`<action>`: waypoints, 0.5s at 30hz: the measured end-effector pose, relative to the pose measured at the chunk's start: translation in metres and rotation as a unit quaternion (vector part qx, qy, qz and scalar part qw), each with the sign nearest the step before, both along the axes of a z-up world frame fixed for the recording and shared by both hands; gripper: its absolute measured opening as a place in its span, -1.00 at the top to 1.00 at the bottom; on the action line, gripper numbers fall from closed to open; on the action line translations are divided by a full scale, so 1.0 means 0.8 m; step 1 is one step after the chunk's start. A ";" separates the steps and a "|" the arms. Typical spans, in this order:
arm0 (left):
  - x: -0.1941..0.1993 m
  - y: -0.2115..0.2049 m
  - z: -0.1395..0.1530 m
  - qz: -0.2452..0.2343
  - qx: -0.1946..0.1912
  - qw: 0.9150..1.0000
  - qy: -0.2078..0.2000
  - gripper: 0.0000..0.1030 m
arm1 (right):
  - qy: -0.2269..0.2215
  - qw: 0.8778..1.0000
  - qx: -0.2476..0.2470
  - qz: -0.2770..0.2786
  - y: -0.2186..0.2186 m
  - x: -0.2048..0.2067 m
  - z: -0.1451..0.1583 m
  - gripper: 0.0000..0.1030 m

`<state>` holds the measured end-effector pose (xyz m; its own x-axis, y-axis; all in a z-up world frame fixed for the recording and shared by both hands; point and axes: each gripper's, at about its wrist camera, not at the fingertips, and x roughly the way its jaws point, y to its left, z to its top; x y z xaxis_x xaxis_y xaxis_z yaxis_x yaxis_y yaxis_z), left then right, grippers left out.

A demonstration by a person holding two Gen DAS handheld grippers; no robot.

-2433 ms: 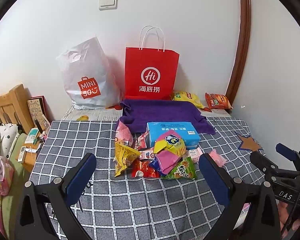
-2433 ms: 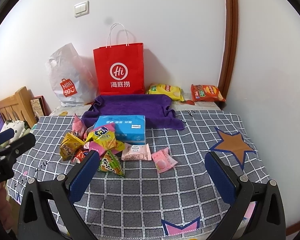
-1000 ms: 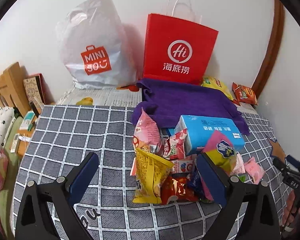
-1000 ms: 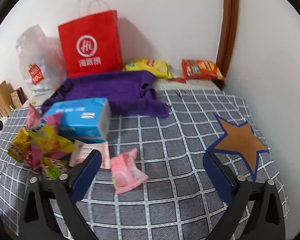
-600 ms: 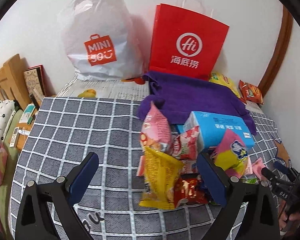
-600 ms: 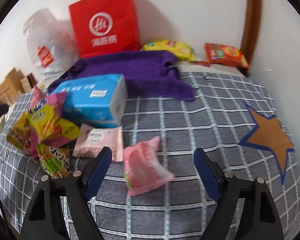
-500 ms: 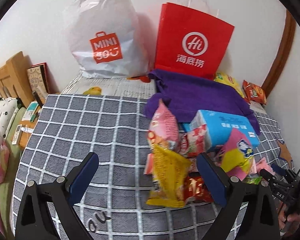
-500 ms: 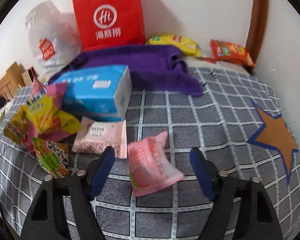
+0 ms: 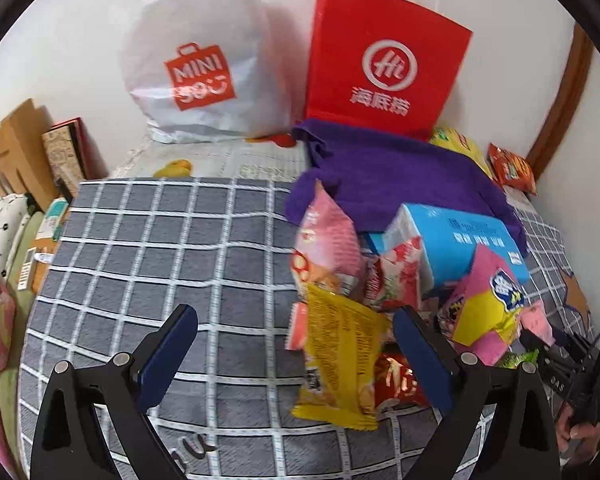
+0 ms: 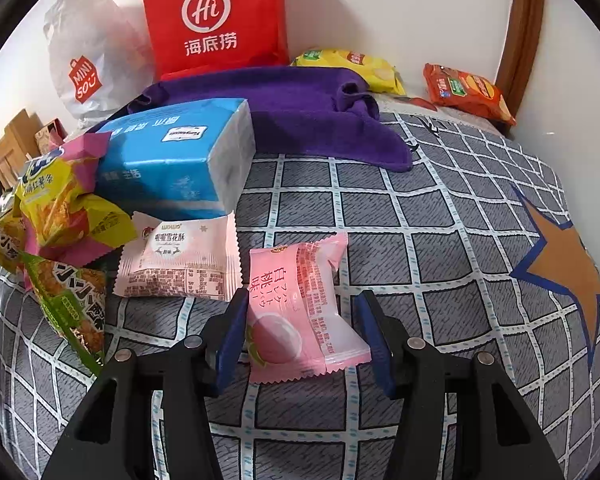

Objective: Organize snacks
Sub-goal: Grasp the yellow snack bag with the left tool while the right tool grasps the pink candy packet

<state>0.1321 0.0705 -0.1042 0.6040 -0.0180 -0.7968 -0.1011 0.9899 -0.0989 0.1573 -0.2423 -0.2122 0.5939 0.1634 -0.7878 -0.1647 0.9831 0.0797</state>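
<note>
The peach snack packet is lying on the checked blanket, between the spread fingers of the right gripper. Just left of it is lying the snowflake pastry packet, in front of the tissue pack. A heap of snack bags is sitting left of the pack. Behind it the towel is spreading, with the paper bag and the plastic bag standing against the wall.

My claw pads are dark blue. The bedcover is grey with white checks and an orange star; the snack packet is pink.
</note>
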 end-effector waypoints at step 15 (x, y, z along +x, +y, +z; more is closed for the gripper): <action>0.014 -0.016 -0.052 -0.031 -0.020 0.998 0.056 -0.53 | 0.002 1.000 0.010 -0.006 -0.006 0.009 -0.004 -0.08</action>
